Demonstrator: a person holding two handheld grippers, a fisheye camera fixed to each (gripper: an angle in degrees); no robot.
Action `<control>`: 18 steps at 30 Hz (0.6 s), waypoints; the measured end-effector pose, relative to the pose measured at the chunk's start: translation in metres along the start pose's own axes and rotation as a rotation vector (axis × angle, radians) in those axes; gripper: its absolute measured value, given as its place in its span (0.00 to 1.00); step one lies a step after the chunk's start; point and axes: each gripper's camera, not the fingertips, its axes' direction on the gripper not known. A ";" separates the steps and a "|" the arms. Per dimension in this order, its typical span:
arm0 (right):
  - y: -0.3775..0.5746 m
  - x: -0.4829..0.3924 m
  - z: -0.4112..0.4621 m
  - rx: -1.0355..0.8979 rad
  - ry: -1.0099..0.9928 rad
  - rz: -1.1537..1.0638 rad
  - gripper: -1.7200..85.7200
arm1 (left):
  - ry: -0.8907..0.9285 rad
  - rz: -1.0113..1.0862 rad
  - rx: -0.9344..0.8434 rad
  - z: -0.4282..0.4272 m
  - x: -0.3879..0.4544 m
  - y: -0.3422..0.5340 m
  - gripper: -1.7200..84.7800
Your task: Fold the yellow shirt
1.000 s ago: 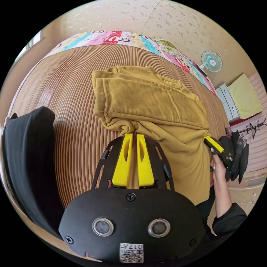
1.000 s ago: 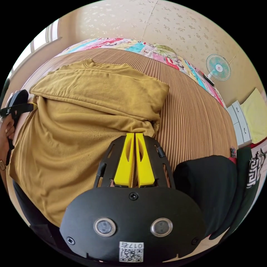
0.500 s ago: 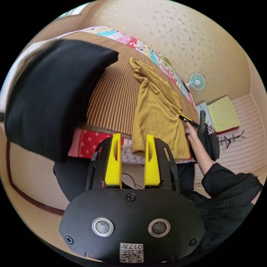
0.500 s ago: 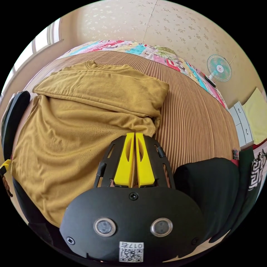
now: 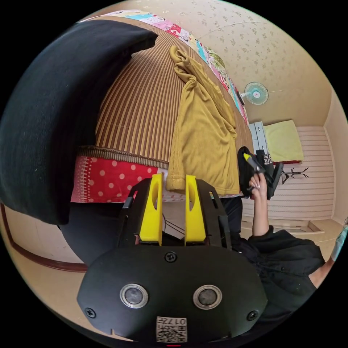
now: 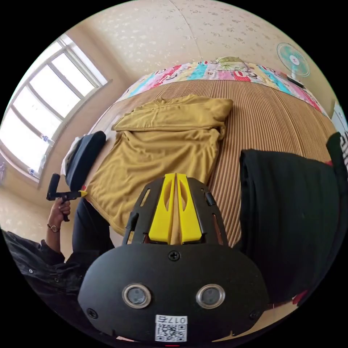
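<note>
Yellow shirt (image 6: 163, 145) at frame centre, sleeves folded inward; left gripper (image 5: 172, 188) spread below its hem, right gripper (image 6: 175, 188) pressed together, apparently empty, positioned for the next fold.

Home bedroom; mat-covered bed (image 6: 275, 105), patterned quilt (image 6: 217, 70), floral wallpaper (image 6: 181, 32), standing fan (image 6: 293, 59), window (image 6: 43, 108)

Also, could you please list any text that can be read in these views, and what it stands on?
Sticker on the left gripper: a QR code plus tiny characters, too small to read.
Matching sticker on the right gripper: likewise unreadable.
Patterned quilt: print too blurred to read.
</note>
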 end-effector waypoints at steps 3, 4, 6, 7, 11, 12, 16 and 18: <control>0.049 0.019 -0.003 -0.089 0.003 0.102 0.06 | -0.004 -0.019 0.005 0.005 -0.004 -0.005 0.13; 0.064 0.026 -0.011 -0.078 0.005 0.133 0.07 | -0.002 -0.023 0.000 0.005 -0.004 -0.009 0.13; 0.078 0.036 -0.024 -0.063 0.011 0.194 0.10 | -0.004 -0.023 -0.009 0.004 -0.003 -0.012 0.12; 0.080 0.043 -0.028 -0.070 -0.024 0.220 0.11 | -0.006 -0.026 -0.009 0.004 -0.001 -0.013 0.12; 0.072 0.073 -0.011 -0.154 -0.200 0.316 0.12 | -0.058 -0.054 0.056 0.005 0.016 0.000 0.11; 0.071 0.077 -0.011 -0.150 -0.214 0.329 0.12 | -0.071 -0.056 0.069 0.005 0.020 0.004 0.11; 0.045 0.082 -0.026 -0.186 -0.394 0.261 0.09 | -0.001 0.006 0.137 -0.015 0.056 0.026 0.09; 0.037 0.082 -0.045 -0.137 -0.436 0.264 0.07 | 0.103 0.066 0.208 -0.044 0.074 0.044 0.08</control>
